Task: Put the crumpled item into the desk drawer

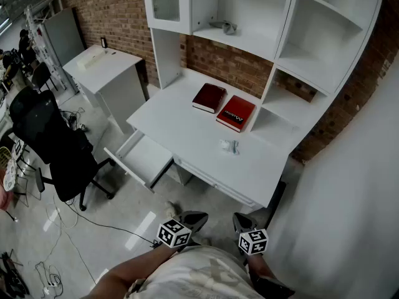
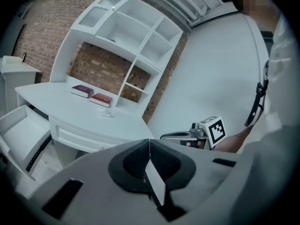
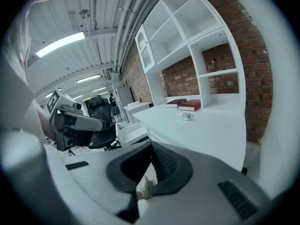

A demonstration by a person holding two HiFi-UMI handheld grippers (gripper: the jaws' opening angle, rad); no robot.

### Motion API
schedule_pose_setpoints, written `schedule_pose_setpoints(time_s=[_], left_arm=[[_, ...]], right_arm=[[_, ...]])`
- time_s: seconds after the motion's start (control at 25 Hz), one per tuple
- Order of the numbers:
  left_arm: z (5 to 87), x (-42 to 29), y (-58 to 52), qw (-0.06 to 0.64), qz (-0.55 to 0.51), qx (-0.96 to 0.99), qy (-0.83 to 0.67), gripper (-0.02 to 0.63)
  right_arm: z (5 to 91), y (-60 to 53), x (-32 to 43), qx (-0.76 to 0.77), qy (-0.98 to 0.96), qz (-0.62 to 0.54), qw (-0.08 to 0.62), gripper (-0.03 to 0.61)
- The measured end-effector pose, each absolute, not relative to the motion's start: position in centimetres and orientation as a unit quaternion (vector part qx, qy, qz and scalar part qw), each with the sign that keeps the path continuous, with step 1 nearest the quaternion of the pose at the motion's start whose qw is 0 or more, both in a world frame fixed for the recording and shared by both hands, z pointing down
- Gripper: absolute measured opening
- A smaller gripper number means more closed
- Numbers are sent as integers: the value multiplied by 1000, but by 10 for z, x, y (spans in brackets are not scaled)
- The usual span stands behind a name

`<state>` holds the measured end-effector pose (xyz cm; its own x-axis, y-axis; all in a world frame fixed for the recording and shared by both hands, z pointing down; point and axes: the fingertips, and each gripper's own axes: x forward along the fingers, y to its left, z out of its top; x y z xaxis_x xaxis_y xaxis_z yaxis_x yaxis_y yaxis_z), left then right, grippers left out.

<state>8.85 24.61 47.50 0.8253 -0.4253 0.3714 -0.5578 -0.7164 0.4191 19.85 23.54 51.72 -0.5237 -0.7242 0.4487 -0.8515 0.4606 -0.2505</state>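
Lying on the desk (image 1: 187,129), the wad (image 1: 229,146) is seen just in front of a red book (image 1: 236,113), with a darker book (image 1: 209,97) beside that one. The drawer (image 1: 144,157) is already pulled open at the desk's left end, well apart from the wad, and nothing is seen in it. Both tools are held low by the person's body, short of the desk. The left gripper (image 1: 194,218) is shut on nothing, and the right gripper (image 1: 244,220) has its jaws drawn together, empty. The task is judged to be at its start, the reach not yet made. Next, 1 gripper would need to be carried forward, opened, and closed lightly on the wad, which is likely soft. White lettering is visible on the red book's cover but cannot be read; no other writing is made out.
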Motion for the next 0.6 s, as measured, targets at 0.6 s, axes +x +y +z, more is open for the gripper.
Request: schedule_pose_setpoints(time_s=[0.6], left_arm=[[473,87,250,266,126,909,-295,21]], right_arm=[[516,233,208,465,-844,228,139,23]])
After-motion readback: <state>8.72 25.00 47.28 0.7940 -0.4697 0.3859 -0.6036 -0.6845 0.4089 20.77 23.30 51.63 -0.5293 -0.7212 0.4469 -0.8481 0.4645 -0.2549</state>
